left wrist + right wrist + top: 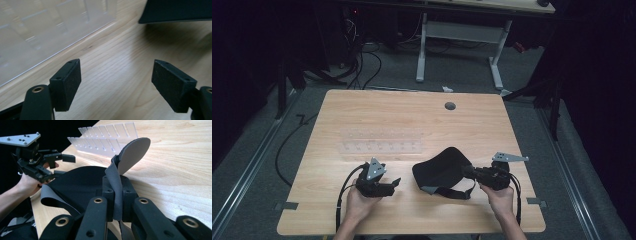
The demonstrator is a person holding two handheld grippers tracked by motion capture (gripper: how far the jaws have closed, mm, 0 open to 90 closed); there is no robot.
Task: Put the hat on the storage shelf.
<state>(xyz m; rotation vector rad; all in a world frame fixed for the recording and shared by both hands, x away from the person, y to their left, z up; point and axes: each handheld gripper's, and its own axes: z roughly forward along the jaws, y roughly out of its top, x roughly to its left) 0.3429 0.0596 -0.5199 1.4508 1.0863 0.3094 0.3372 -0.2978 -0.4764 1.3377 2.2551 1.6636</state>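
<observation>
1. The right gripper (469, 171) is closed on the edge of a black eye mask (442, 167). In the right gripper view its two jaws press together on a fold of the mask's grey fabric (115, 192), and this pinched edge stands up from the table.
2. The eye mask is on the front right part of the wooden table (412, 120), between the two grippers. Its black body spreads to the left of the right gripper, and its dark strap (451, 192) makes a loop toward the person's side.
3. The left gripper (394, 183) is open. In the left gripper view its two black pads (67, 83) stand well apart, with only bare wood between them, and they hold nothing.
4. The left gripper is near the left side of the mask but does not touch it.
5. A clear plastic rack (381, 141) with many small slots lies on the table behind the grippers, just beyond the left one and apart from the mask.
6. Each hand holds its gripper from below, at the near edge of the table.
</observation>
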